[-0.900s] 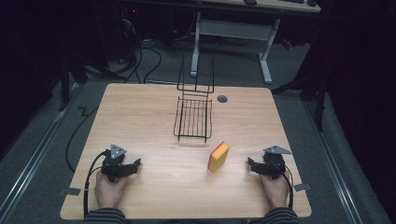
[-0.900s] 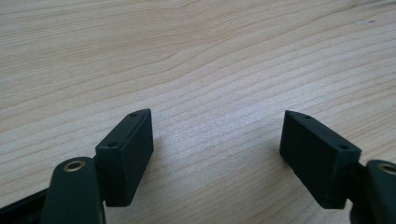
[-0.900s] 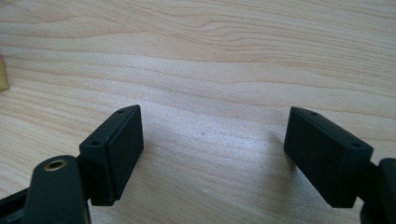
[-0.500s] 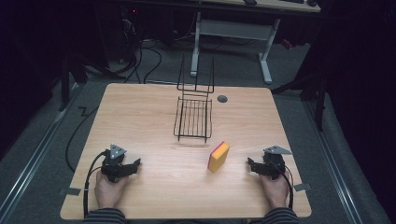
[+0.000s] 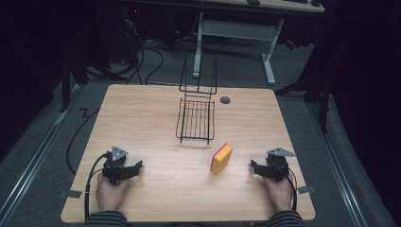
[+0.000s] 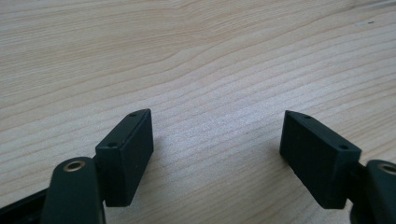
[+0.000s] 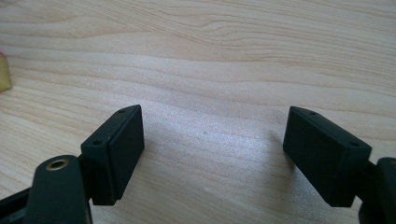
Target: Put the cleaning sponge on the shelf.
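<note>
A yellow sponge (image 5: 221, 159) with a red top stands on edge on the wooden table (image 5: 142, 123), right of centre. A black wire rack (image 5: 196, 119) stands behind it, toward the table's far side. My left gripper (image 5: 136, 167) rests low on the table at the front left, held in a hand; its jaws stand wide apart over bare wood (image 6: 217, 140). My right gripper (image 5: 253, 166) rests at the front right, a short way right of the sponge, also open with nothing between its jaws (image 7: 212, 140). A sliver of the sponge (image 7: 3, 70) shows at the left edge of the right gripper view.
A round cable hole (image 5: 225, 100) sits in the table near the far edge, right of the rack. Cables (image 5: 87, 189) trail from the grippers over the front edge. Desk legs (image 5: 198, 42) and dark floor lie beyond the table.
</note>
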Motion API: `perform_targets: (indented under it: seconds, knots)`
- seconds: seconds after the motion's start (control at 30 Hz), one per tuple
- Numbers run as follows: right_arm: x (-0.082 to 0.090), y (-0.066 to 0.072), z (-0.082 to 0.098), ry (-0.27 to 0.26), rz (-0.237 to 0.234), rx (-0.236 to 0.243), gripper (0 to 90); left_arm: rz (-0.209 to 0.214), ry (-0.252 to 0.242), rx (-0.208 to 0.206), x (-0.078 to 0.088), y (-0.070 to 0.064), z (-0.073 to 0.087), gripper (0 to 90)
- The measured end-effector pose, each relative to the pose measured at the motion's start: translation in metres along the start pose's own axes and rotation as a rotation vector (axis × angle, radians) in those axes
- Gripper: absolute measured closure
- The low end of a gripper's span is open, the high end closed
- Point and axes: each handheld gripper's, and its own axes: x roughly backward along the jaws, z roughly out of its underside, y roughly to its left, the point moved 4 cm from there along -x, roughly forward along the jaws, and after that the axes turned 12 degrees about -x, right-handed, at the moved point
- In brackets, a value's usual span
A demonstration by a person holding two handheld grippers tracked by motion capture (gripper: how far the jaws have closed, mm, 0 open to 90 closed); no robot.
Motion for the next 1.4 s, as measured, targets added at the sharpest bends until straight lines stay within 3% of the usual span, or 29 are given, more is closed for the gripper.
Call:
perform_targets:
  seconds: [0.47,0.77,1.1,1.4]
  knots:
    - [0.001,0.000,0.001,0.007,-0.007,0.008,16.3,-0.001,0.001,0.000,0.000,0.000,0.000,26.3]
    - [0.008,0.002,0.006,-0.007,-0.042,-0.010,16.3,-0.001,0.000,0.000,0.000,0.000,0.000,26.3]
    - [0.014,0.006,0.011,-0.022,-0.065,0.001,16.5,-0.001,0.001,0.000,0.000,0.000,0.000,26.3]
    - [0.027,0.018,0.014,-0.052,-0.110,0.009,16.5,-0.001,0.000,0.000,0.000,0.000,0.000,26.4]
